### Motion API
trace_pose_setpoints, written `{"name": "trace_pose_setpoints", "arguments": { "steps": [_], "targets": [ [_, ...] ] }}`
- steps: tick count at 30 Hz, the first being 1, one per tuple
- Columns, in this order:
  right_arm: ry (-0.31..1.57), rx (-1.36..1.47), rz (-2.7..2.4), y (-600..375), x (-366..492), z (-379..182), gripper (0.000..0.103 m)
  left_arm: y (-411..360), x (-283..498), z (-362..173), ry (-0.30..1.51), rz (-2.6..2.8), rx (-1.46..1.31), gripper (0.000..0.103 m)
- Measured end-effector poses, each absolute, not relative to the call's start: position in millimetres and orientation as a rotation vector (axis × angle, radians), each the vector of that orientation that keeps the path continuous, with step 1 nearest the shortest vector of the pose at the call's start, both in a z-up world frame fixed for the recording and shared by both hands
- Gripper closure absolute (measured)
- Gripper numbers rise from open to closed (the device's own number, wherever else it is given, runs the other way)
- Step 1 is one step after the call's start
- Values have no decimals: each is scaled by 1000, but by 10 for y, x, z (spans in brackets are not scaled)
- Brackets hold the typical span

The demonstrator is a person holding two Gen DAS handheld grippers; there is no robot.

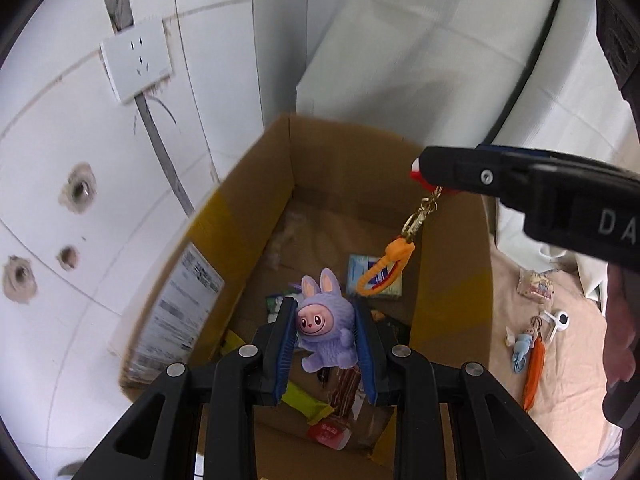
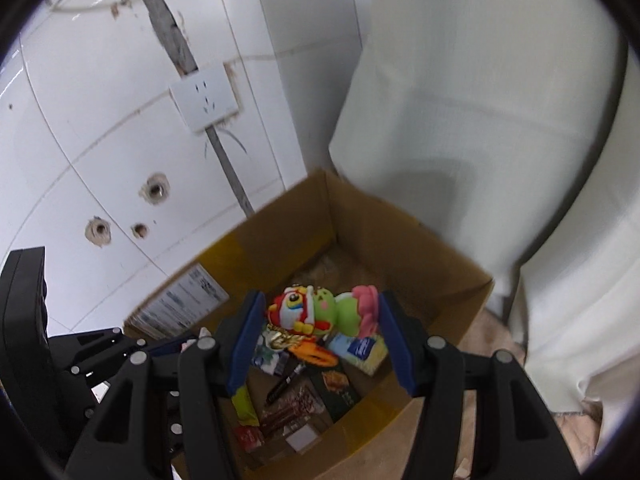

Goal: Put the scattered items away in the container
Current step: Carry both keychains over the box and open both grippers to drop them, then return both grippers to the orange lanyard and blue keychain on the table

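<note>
Progress partial: left gripper clamps a purple bunny figure and right gripper a red-green plush keychain over the part-filled cardboard box; several trinkets remain on the right bedding.

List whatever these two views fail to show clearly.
- Shipping label text on the cardboard box: blurred, left wrist view.
- Box floor beneath the purple bunny toy: hidden by the toy and left gripper.
- Packets under the red-and-green plush keychain: partly covered, right wrist view.
</note>
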State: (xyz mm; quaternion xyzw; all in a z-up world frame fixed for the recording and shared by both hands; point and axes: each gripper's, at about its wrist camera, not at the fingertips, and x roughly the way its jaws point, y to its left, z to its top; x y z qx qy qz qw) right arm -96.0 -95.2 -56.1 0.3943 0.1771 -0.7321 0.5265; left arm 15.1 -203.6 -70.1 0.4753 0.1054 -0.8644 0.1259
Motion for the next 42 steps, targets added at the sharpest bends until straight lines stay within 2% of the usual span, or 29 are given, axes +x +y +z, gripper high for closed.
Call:
{"name": "trace_pose_setpoints", "arguments": {
  "steps": [12,14,16,24,26,27,28,29,42],
  "targets": [
    [456,1011,-1764,-1034,-1015,-659,39,-2021,82,-881,335,-2500,1419,74],
    [439,1007,-1787,-1017,-1042,-622,20,-2038,75,-872,340,-2492,1413,74],
    [431,996,-1799,-996,-1049,-582,10,-2050,77,-854,351,-2496,1405,74],
    [447,944,-1884,-822,-1085,-427,7,-2024,64,-859,351,-2479,1403,72],
    [440,940,-1914,-753,-1121,-398,6,-2029,60,-871,364,-2475,1403,60],
    [432,937,-1922,-717,-1136,-385,5,-2030,60,-874,372,-2474,1406,35],
    [426,935,-1932,-673,-1155,-373,4,-2027,59,-874,375,-2473,1409,5],
    [423,934,-1943,-628,-1175,-362,2,-2021,62,-865,373,-2475,1404,0],
    [349,918,-2128,329,-1468,-43,0,-1589,-1,-523,265,-2570,1368,0]
  ]
}}
